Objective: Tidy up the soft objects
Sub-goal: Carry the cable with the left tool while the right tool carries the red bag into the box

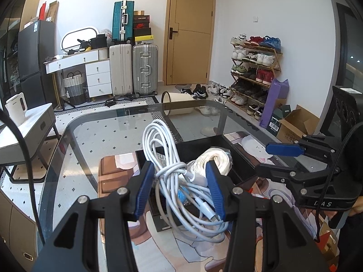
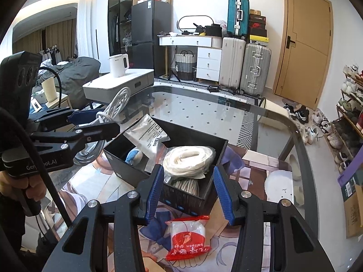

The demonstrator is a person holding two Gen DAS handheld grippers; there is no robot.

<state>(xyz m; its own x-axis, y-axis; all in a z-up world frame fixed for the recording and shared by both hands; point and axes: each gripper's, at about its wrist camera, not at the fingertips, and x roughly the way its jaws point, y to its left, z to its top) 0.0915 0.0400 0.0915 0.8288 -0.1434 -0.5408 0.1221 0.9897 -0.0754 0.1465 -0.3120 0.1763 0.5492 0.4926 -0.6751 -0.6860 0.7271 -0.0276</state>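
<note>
My left gripper (image 1: 181, 188) is shut on a coiled white cable (image 1: 174, 176) and holds it above the near left corner of a black box (image 1: 202, 144). The cable also shows in the right wrist view (image 2: 113, 104), between the left gripper's blue pads (image 2: 84, 114). The black box (image 2: 199, 140) holds a coil of white rope (image 2: 189, 158), a clear plastic packet (image 2: 147, 133), a blue and white ball (image 2: 133, 155) and a ribbed grey item (image 2: 185, 184). My right gripper (image 2: 189, 192) is open and empty, just in front of the box. A red and clear balloon-glue bag (image 2: 188, 238) lies below it.
The box stands on a printed mat (image 2: 256, 172) on a glass table (image 2: 204, 106). A white side table with a kettle (image 2: 118, 64) stands to the left. Suitcases (image 1: 133, 68), a door and a shoe rack (image 1: 254, 68) line the far wall.
</note>
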